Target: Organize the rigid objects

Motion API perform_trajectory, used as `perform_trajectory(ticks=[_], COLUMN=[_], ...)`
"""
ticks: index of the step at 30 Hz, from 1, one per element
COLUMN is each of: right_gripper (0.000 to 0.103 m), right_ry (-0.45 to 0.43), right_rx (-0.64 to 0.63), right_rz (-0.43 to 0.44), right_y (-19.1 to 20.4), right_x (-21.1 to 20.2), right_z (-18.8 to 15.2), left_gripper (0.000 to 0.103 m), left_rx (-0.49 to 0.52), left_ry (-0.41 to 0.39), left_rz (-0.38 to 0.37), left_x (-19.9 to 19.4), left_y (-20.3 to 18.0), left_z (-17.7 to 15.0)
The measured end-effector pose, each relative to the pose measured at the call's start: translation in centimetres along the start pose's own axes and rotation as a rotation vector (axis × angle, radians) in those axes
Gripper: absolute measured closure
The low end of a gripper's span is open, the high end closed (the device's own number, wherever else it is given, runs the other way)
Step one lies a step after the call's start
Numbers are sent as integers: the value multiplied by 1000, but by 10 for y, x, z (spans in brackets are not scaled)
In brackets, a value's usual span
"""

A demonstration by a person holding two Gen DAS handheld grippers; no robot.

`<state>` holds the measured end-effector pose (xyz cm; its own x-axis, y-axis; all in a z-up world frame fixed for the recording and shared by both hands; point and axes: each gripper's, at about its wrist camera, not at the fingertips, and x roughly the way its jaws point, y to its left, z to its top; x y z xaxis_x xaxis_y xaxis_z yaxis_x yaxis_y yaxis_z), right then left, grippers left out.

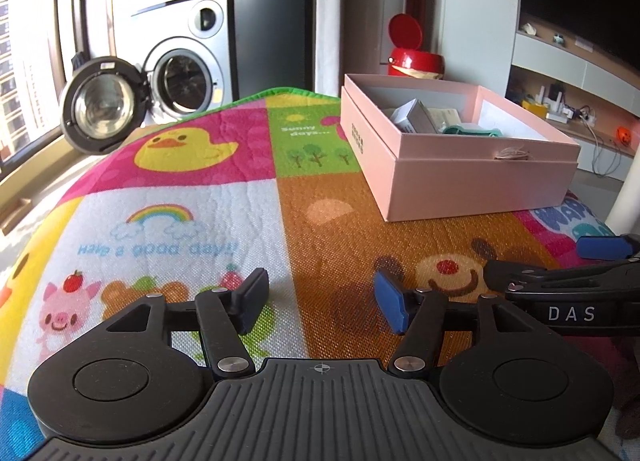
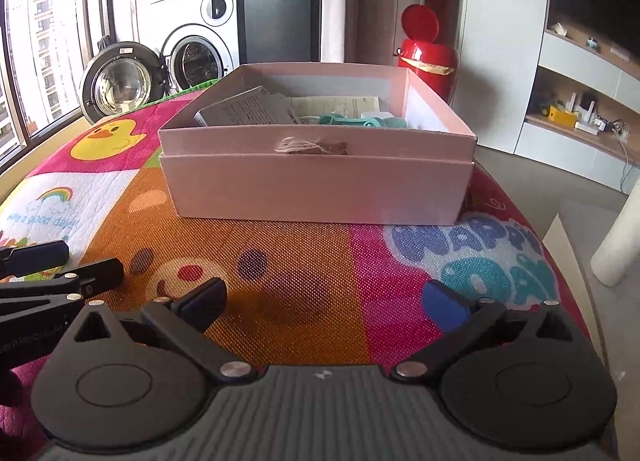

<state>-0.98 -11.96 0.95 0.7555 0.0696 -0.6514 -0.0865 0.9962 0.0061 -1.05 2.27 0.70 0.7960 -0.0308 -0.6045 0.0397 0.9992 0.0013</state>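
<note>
Mat [image 1: 208, 197] with cartoon prints (duck, rainbow, bear) covers the surface; nothing loose lies on it near the grippers.

Pink box [image 2: 316, 185] sits on the mat, lid off and nested under it. In the right wrist view it is straight ahead; in the left wrist view it lies ahead and to the right [image 1: 460, 165].

Box contents, all inside: grey carton [image 2: 248, 111] tilted against the left rear, printed paper sheet [image 2: 336, 105] behind, teal plastic item [image 2: 352, 121] toward the front right. A twine tuft [image 2: 304, 147] hangs on the front wall.

Behind, off the mat: washing machine [image 1: 188, 61] with its door swung open, red bin [image 2: 428, 61] with lid up.

Left gripper [image 1: 320, 301]: jaws apart, nothing between them, low over the orange bear panel.

Right gripper [image 2: 324, 307]: jaws spread wide, empty, over the mat short of the box, just beside the left gripper.
</note>
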Motion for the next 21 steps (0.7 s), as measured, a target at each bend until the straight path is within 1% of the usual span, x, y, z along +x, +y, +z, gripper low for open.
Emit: perform_trajectory(ticks=[21], right_gripper=[0], right_ry=[-7], right_rx=[12], right_rz=[0], right_y=[-1], right_x=[0], right_z=[-2], left_gripper=[39], left_rx=[-5], left_ry=[0], left_rz=[-4], left_x=[0], left_y=[0], left_z=[0])
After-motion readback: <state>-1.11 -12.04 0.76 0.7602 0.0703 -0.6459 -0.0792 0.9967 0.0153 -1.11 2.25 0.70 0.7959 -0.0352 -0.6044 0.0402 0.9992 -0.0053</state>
